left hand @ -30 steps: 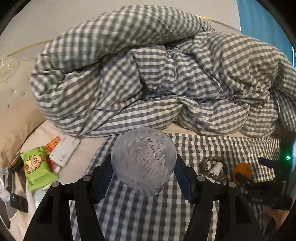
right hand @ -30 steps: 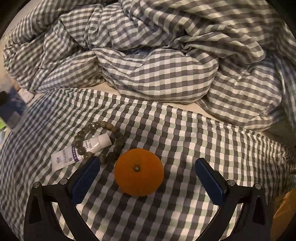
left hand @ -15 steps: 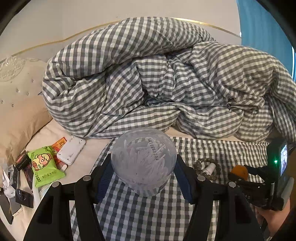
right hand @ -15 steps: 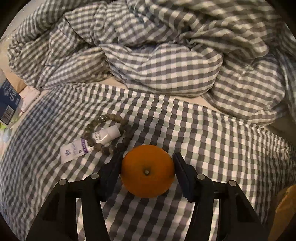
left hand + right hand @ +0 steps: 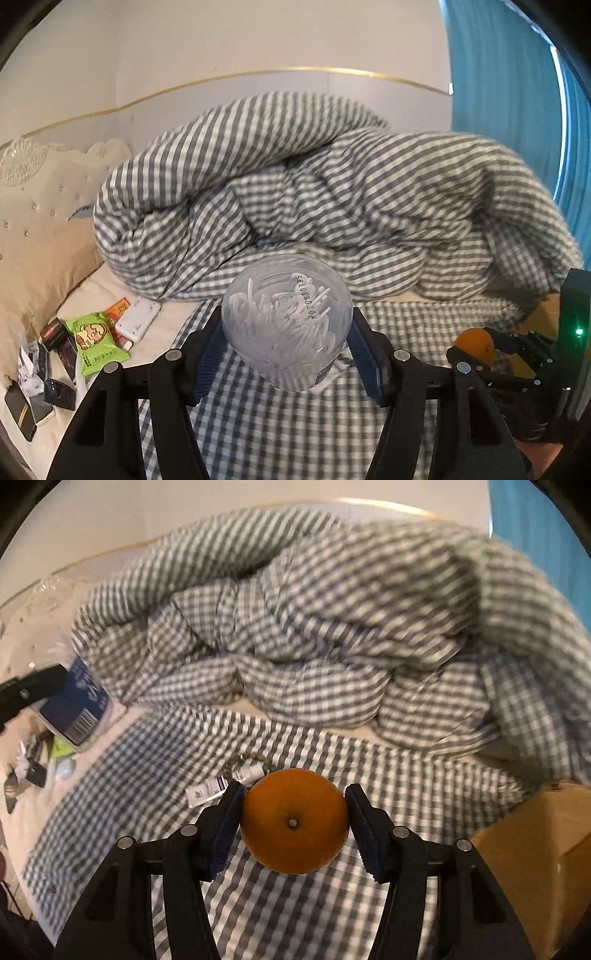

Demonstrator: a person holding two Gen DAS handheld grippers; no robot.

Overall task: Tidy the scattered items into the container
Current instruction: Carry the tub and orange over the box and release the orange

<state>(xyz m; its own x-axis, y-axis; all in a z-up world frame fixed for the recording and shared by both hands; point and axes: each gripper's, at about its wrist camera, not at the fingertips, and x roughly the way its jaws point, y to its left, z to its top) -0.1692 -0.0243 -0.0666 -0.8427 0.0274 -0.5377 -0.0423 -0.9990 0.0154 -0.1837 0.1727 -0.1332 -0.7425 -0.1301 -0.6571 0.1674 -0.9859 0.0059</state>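
- Left gripper (image 5: 286, 347): closed on a clear plastic jar (image 5: 286, 326) of white cotton swabs; both blue pads (image 5: 364, 360) press against the jar's sides, and the jar is held above the checked sheet (image 5: 295, 435)
- The jar's round end faces the left wrist camera; a printed code runs across it
- Right gripper (image 5: 293, 821): closed on an orange (image 5: 293, 819); the blue pads (image 5: 364, 830) touch the fruit on its left and right sides, with the stem dimple facing the camera
- In the left wrist view the right gripper and the orange (image 5: 472, 341) appear at the right edge, above the sheet
- Cardboard box (image 5: 535, 856): at the lower right of the right wrist view, beside the edge of the sheet; its interior is not visible
- Small white tube (image 5: 221, 784) and a bead bracelet (image 5: 245, 758): lying on the sheet just beyond the orange, partly hidden by it and by the left finger; the tube overlaps the bracelet
- Crumpled checked duvet (image 5: 332, 206): piled at the far side of the bed, against the wall
- Left side of the bed, near the beige headboard (image 5: 40, 221): a green snack packet (image 5: 98, 341), a white flat device (image 5: 138, 319) and several dark small items, all lying on the pale mattress, well apart from both grippers
- Both views show motion blur on the duvet; fine detail there cannot be read
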